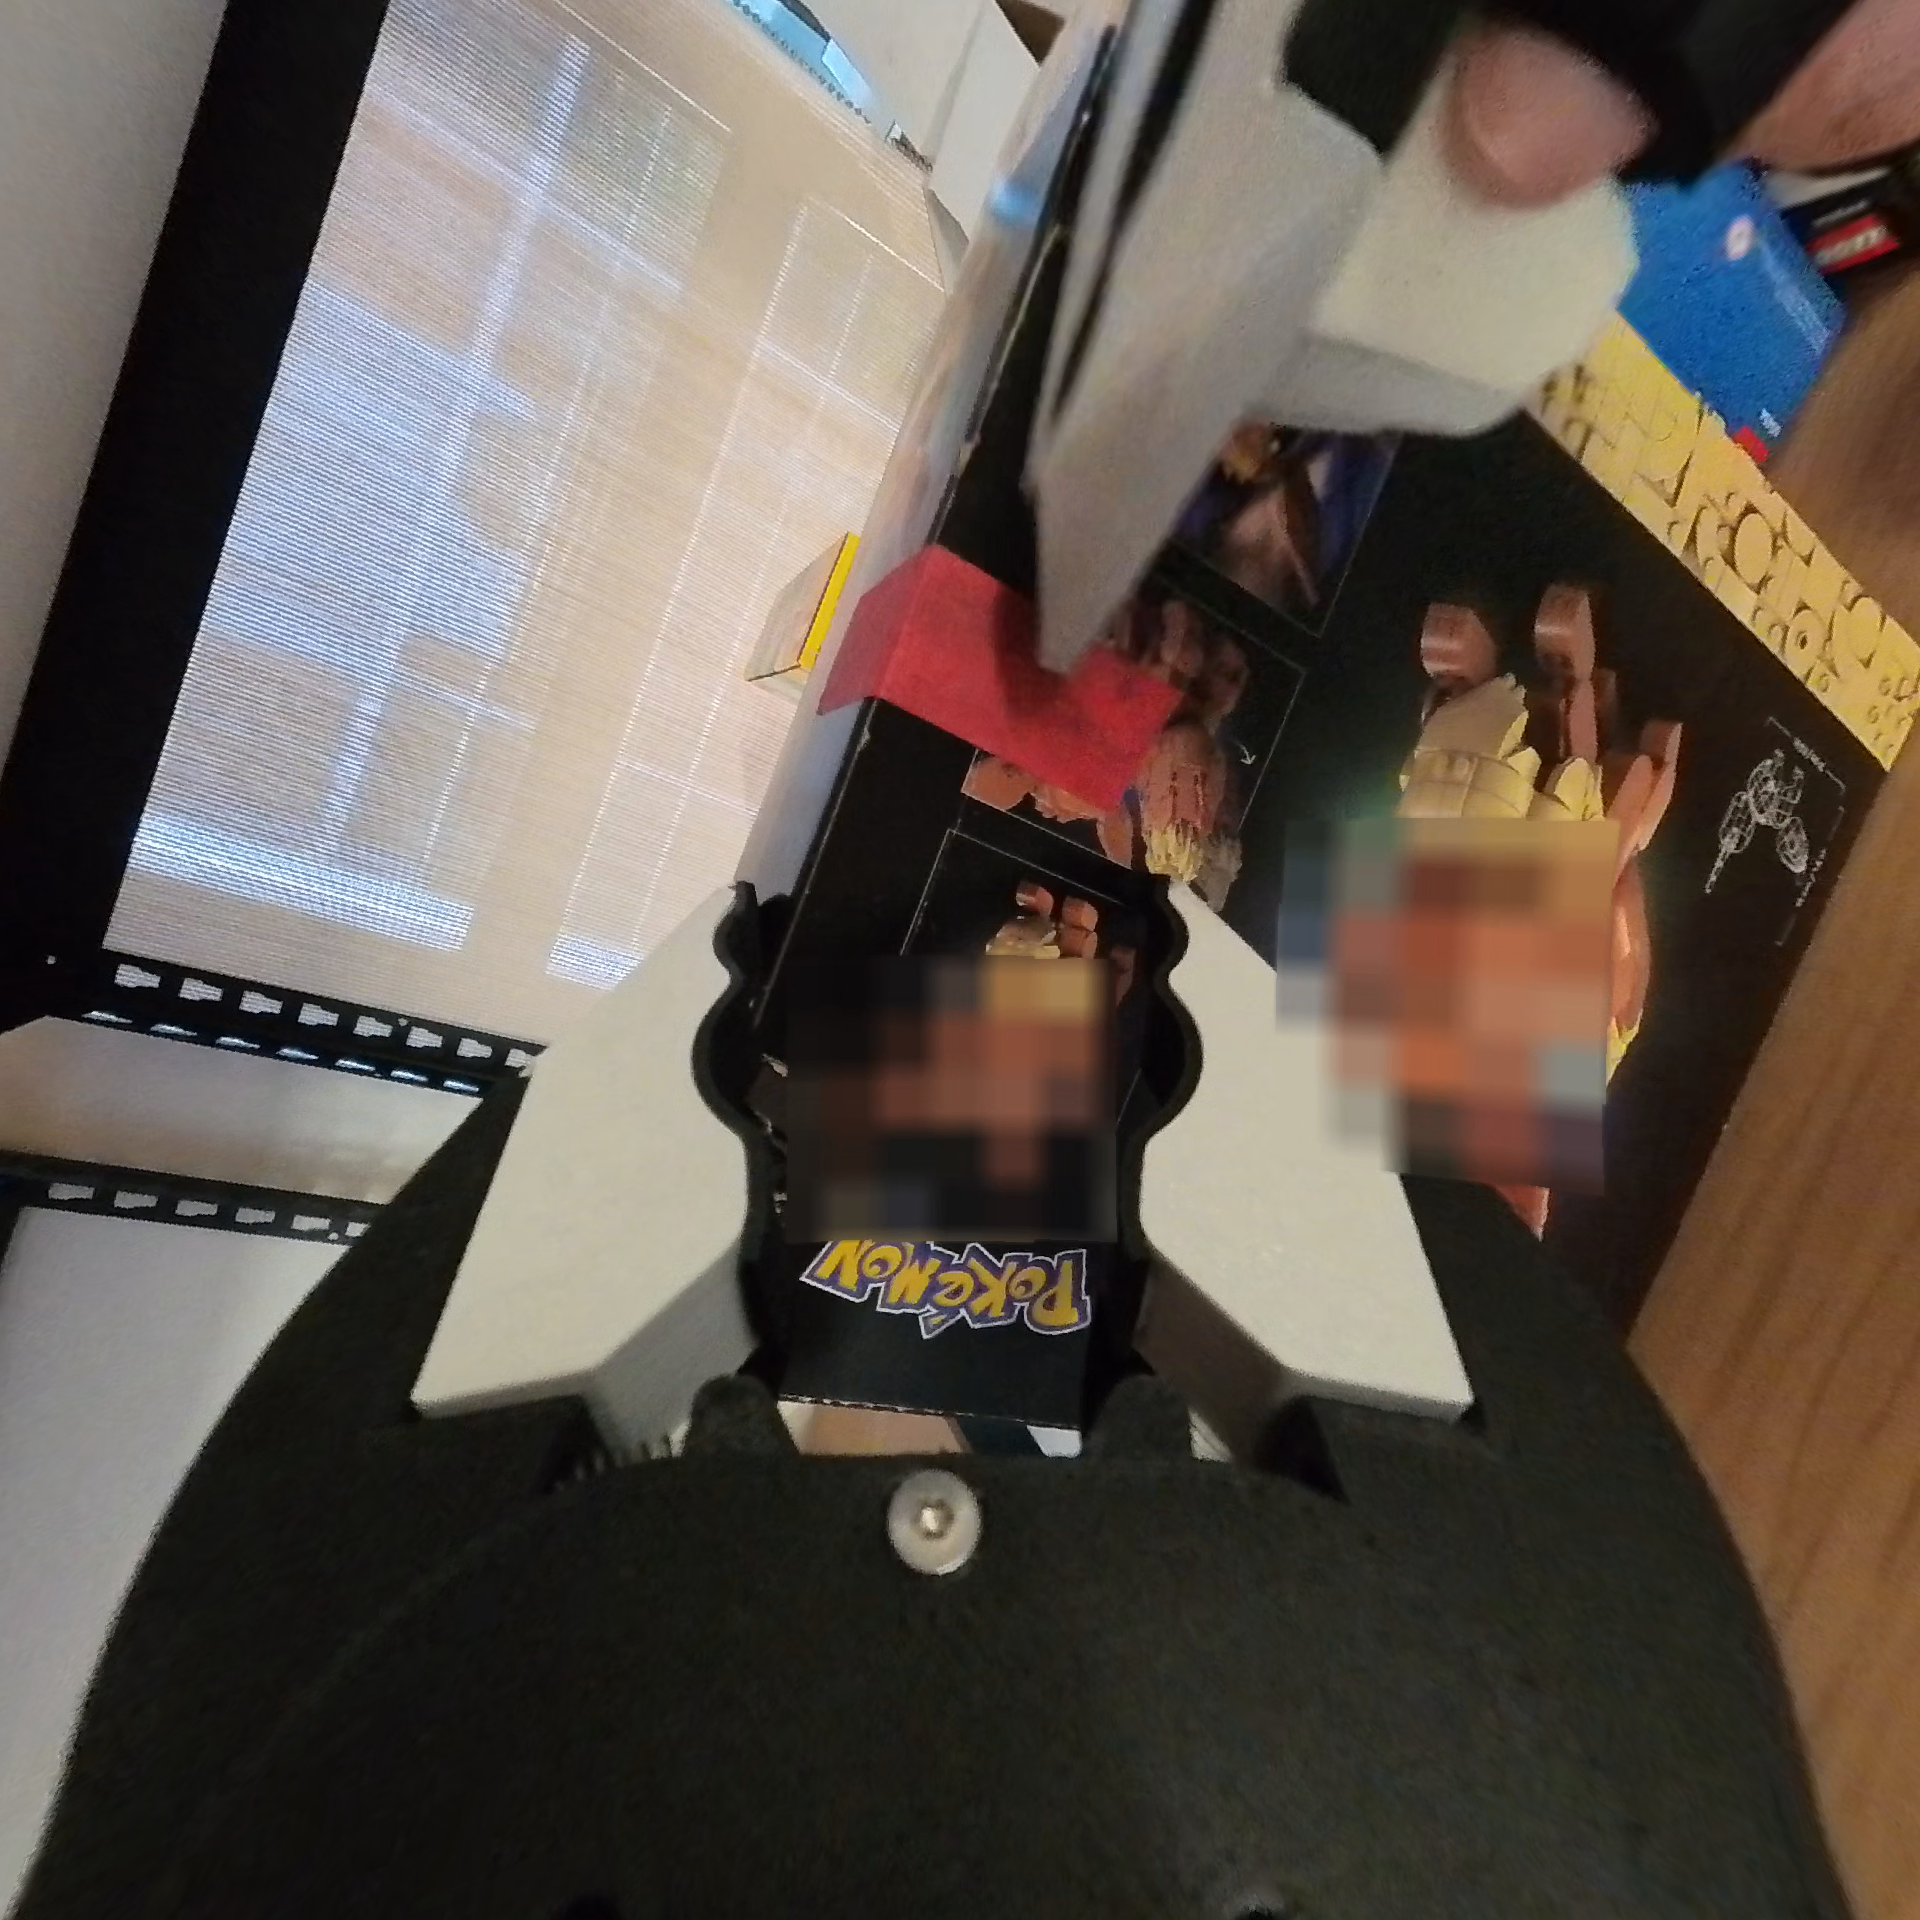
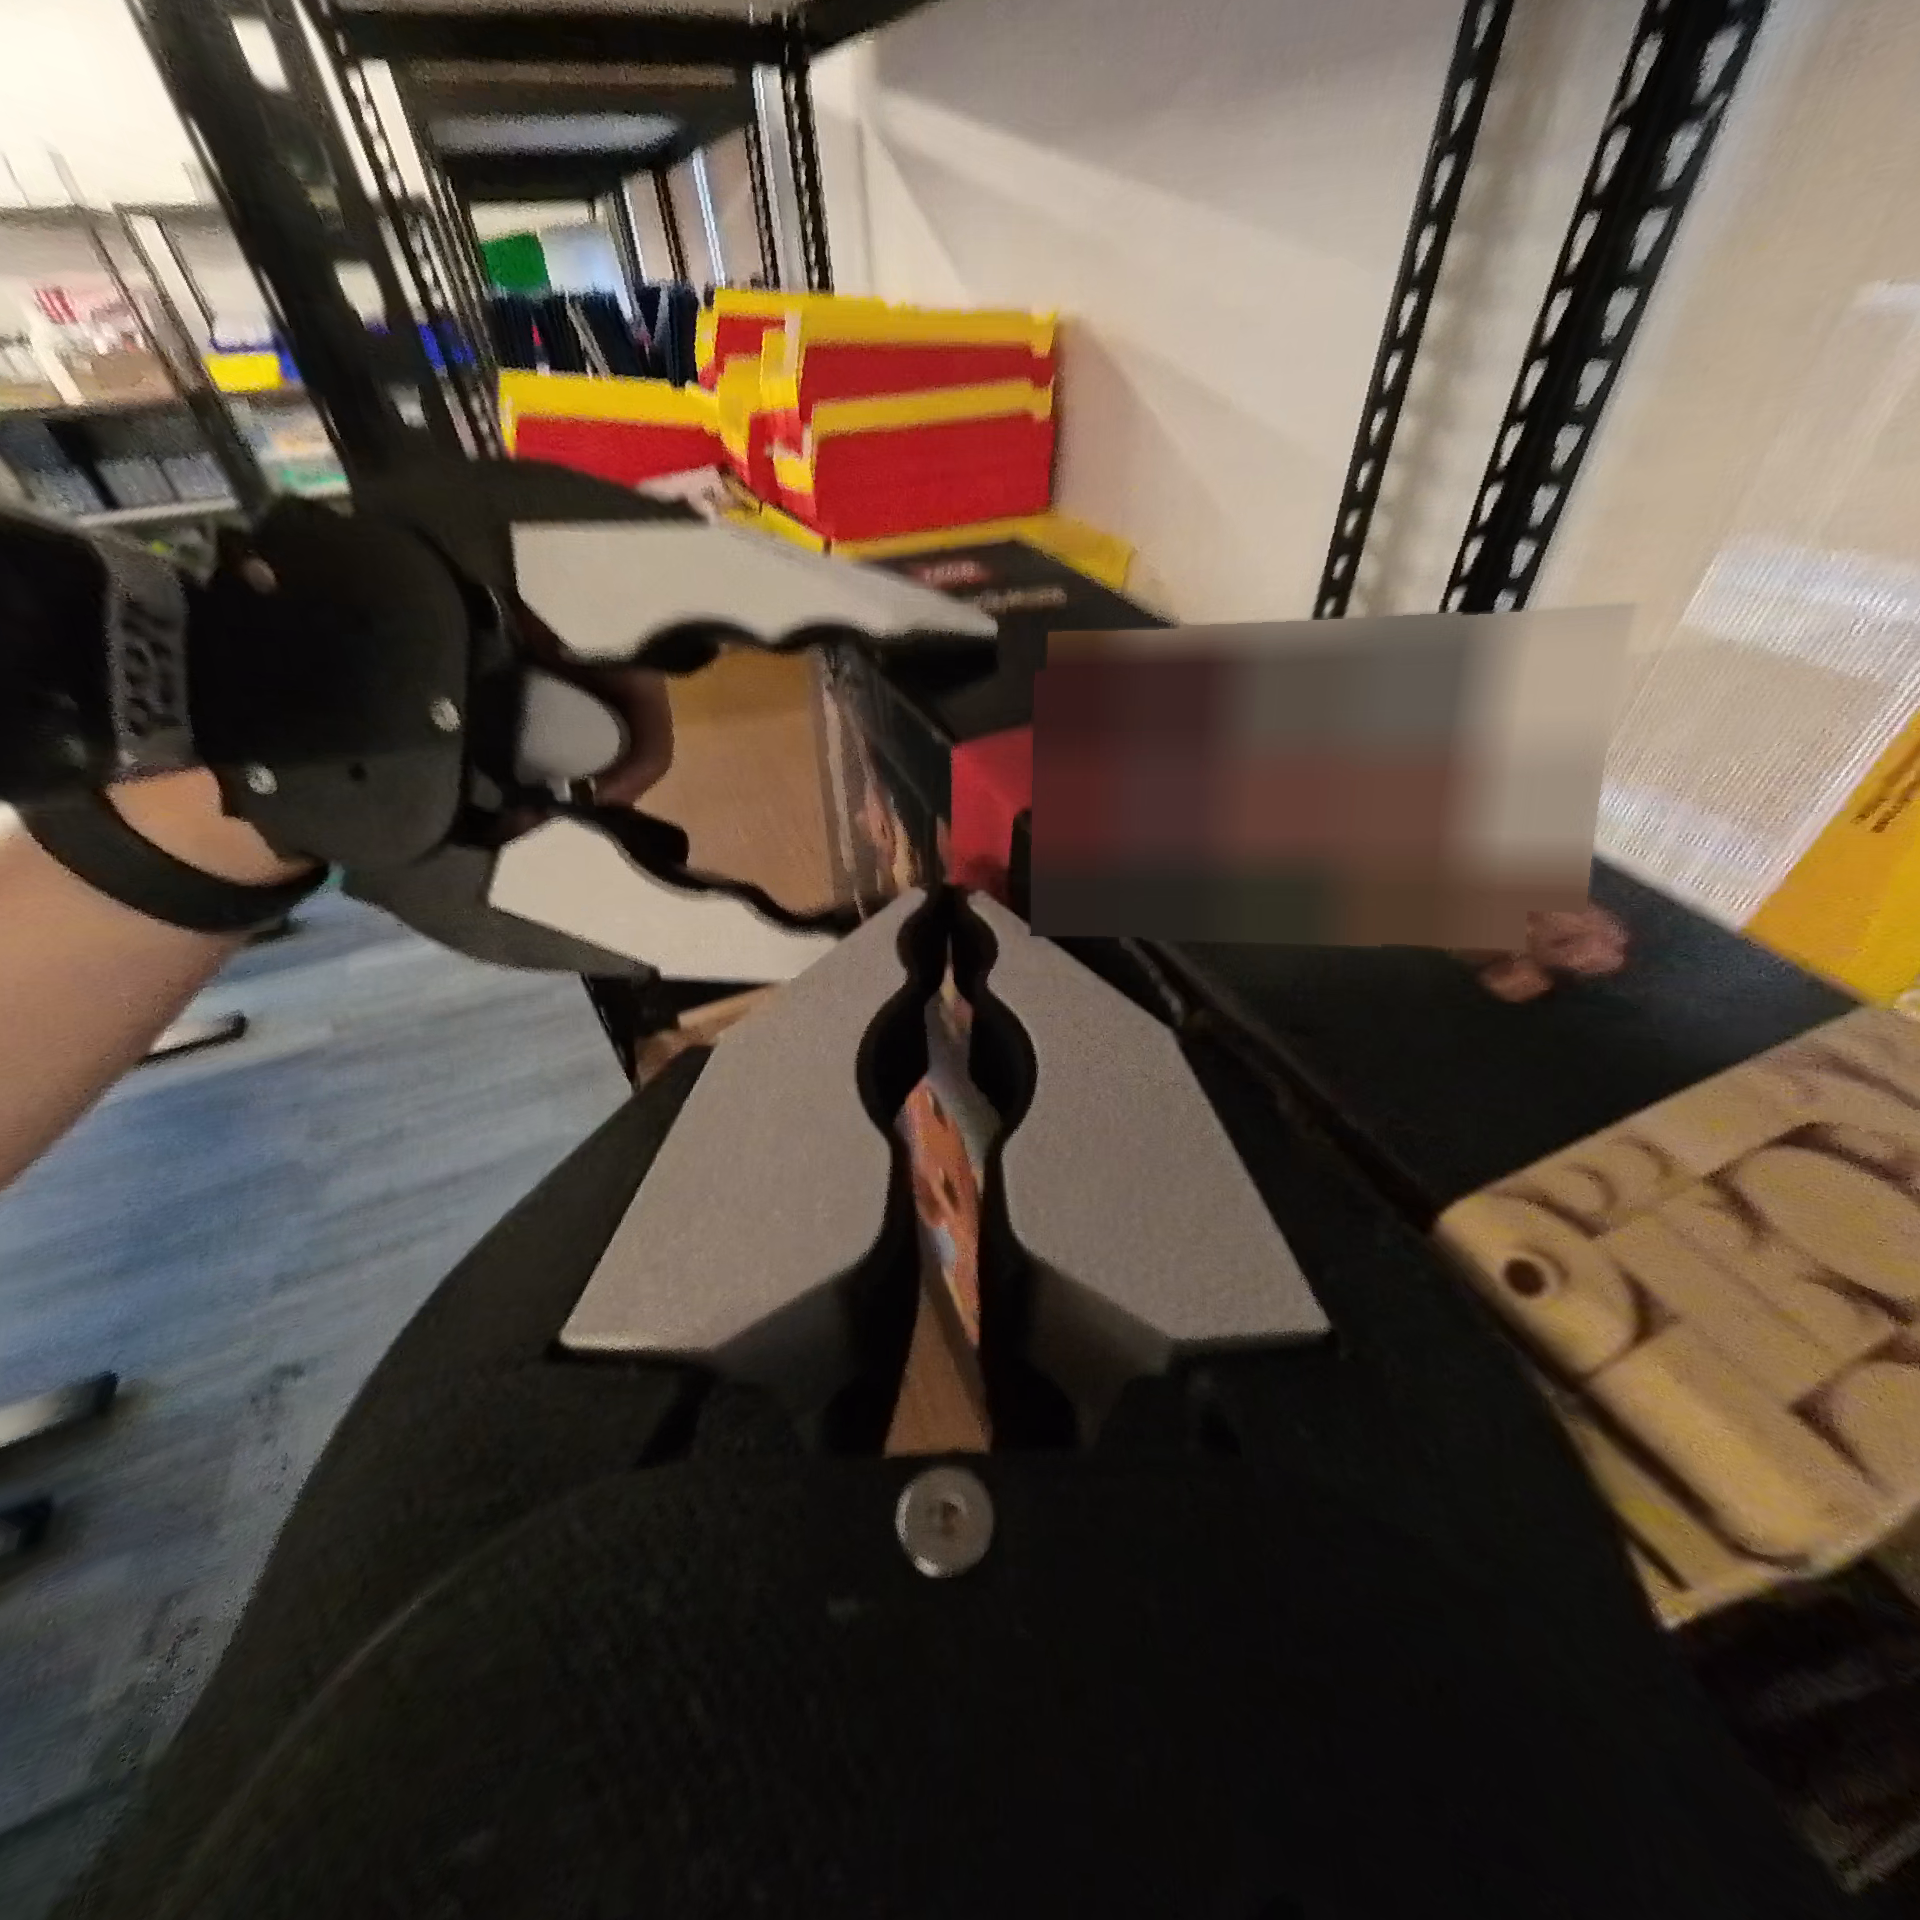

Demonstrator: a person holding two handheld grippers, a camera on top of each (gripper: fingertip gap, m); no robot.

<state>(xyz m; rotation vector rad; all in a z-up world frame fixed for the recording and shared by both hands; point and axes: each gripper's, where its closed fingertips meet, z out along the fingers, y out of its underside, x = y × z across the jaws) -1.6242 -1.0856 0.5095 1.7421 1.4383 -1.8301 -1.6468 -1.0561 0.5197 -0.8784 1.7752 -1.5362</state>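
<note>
Black cardboard fills the gap of the left gripper (image 1: 956,899): the narrow side of a large black box (image 1: 1351,727) sits between its fingers. The pads look pressed to both faces, so I read this gripper as clamped on it. The box's broad printed face runs off to the gripper's right, over a wooden surface (image 1: 1829,1351).

The right gripper (image 2: 948,904) is nearly closed, pinching a thin printed panel (image 2: 940,1174) that runs the length of its slot. From the left gripper it sits ahead and above. Whether the panel is a flap of the same box or a separate sheet, I cannot tell. A red block (image 1: 935,644) lies just beyond the right gripper's fingertips, close to the box's far edge.

Risks, as I judge them:
- The left grip takes only one narrow end of a long box. The overhanging weight could twist it between the pads and let it slide out.
- The panel is thin card. If the two grippers pull apart or turn against each other, it may crease or tear at the pinch.
- The red block is close enough that a swing of the box or of the right fingertips could knock it.
- Motion blur in both views suggests quick movement, which makes a slip more likely.
</note>
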